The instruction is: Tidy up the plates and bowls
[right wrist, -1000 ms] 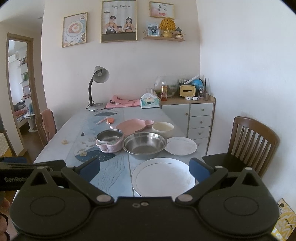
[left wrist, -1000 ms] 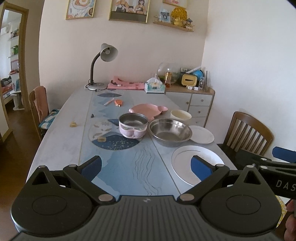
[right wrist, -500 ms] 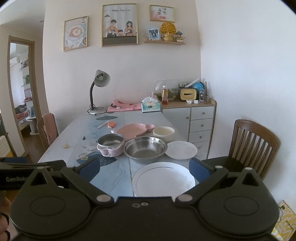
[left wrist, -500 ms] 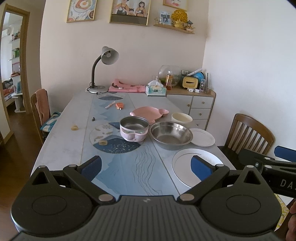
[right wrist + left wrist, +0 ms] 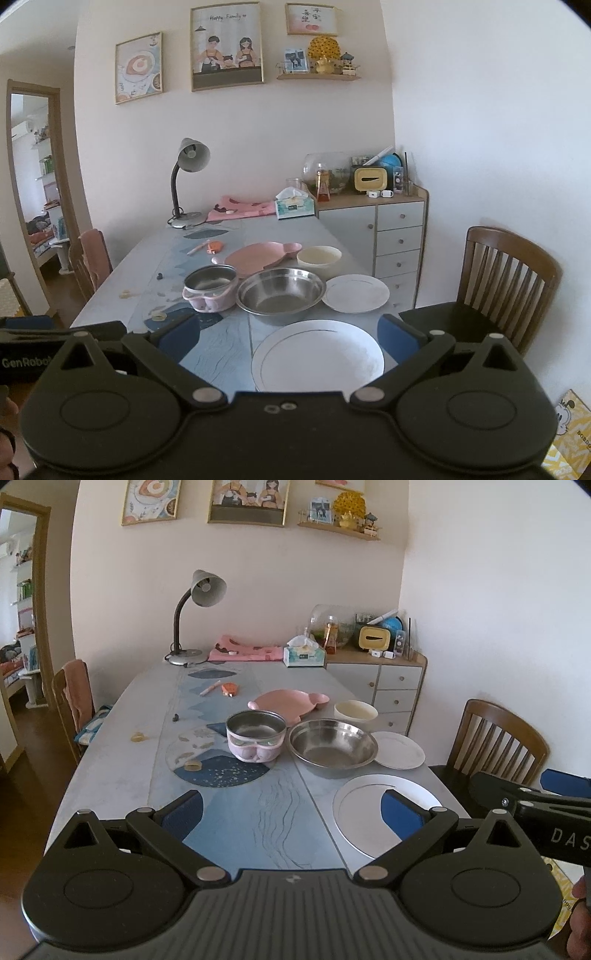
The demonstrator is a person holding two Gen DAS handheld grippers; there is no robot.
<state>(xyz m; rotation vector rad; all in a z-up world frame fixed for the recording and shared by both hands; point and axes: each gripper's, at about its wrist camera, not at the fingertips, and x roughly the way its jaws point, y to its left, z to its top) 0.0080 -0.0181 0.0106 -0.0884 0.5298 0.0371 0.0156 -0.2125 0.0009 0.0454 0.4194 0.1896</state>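
Note:
On the table a large white plate point(image 5: 317, 356) lies nearest me, also seen in the left wrist view as the large white plate point(image 5: 362, 812). Behind it stand a steel bowl point(image 5: 280, 293), a pink-sided steel pot point(image 5: 210, 290), a small white plate point(image 5: 356, 293), a cream bowl point(image 5: 319, 256) and a pink plate point(image 5: 258, 256). My right gripper point(image 5: 290, 336) is open above the near table edge, its fingers either side of the large plate, holding nothing. My left gripper point(image 5: 291, 810) is open and empty over the blue table runner, left of the plate.
A desk lamp point(image 5: 186, 177), tissue box point(image 5: 293, 206) and pink cloth point(image 5: 240, 208) sit at the table's far end. A cabinet point(image 5: 388, 236) stands at the back right. A wooden chair point(image 5: 506, 280) is at the right, another chair point(image 5: 74, 701) at the left.
Both grippers have pulled back and lifted a little, so the dishes sit slightly lower and farther in view. Nothing on the table has moved; both grippers stay open.

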